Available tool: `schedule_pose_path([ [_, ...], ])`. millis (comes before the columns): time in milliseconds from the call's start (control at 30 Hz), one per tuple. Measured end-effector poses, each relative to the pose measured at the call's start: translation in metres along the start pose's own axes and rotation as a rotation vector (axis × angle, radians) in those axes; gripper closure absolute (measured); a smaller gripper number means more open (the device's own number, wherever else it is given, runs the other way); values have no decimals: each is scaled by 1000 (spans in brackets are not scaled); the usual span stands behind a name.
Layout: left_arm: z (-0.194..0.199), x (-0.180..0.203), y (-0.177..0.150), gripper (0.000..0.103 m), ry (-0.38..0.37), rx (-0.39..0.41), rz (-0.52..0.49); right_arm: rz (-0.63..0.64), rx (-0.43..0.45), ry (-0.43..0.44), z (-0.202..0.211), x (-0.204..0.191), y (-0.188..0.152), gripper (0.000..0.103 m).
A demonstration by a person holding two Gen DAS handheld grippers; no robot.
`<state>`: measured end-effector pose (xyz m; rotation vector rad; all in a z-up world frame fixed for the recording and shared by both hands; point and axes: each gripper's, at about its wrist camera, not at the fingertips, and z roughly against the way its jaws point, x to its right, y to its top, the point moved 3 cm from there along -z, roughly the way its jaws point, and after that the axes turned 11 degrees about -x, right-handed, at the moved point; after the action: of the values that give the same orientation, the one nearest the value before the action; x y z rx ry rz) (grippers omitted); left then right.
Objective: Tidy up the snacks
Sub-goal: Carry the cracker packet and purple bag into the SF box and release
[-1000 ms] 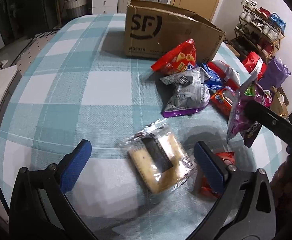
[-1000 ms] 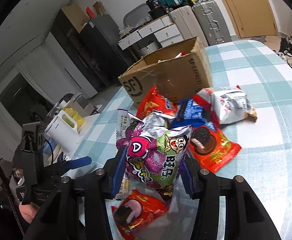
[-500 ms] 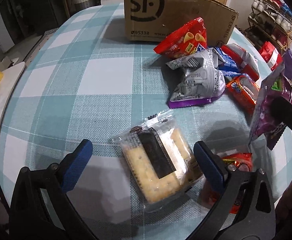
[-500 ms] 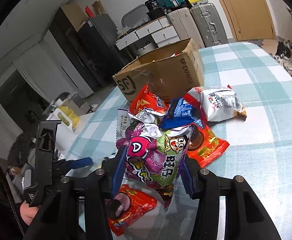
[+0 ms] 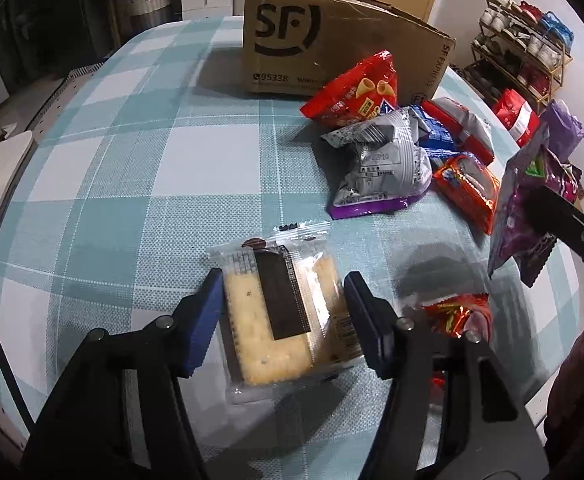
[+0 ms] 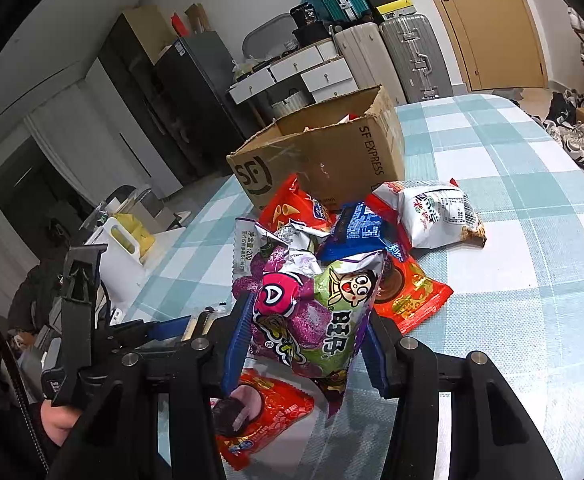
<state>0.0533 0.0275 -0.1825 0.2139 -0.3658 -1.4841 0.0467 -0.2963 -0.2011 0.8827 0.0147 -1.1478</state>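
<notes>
A clear packet of crackers [image 5: 279, 312] with a dark label lies on the teal checked tablecloth [image 5: 131, 168]. My left gripper [image 5: 283, 280] straddles it; its jaws are closing and the blue pads [image 5: 207, 320] sit against the wrapper's two long sides. My right gripper [image 6: 308, 320] is shut on a purple and green snack bag [image 6: 292, 300], held upright above the table; the same bag [image 5: 528, 200] shows at the right of the left wrist view. An open brown SF cardboard box [image 6: 324, 160] stands at the back.
A heap of snack bags [image 5: 384, 160] lies in front of the box [image 5: 332, 48]: red, grey, blue and orange ones. A red packet [image 6: 259, 412] lies under the right gripper. A person's hand [image 6: 57, 420] holds the left gripper. The table edge curves close at the left.
The left jaws have come in from wide apart to the sides of the cracker packet. The right gripper keeps the purple bag in the same place.
</notes>
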Motion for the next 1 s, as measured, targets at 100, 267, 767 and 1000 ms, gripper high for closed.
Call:
schedule_pose_path([
  [100,2,-2,-1,45,-12,3,3,4,-1,2,-1,-2,1,53],
  [267,4,-5,0,45,-28,14,11,11,-3,-1,-1,-6,2,53],
  [767,51,-31,28,45,-49,142,76,43,-1,14,-3,-19,13,53],
  [1000,77,-31,58,45,-89,208,73,66,14,32,1,-28,31,53],
])
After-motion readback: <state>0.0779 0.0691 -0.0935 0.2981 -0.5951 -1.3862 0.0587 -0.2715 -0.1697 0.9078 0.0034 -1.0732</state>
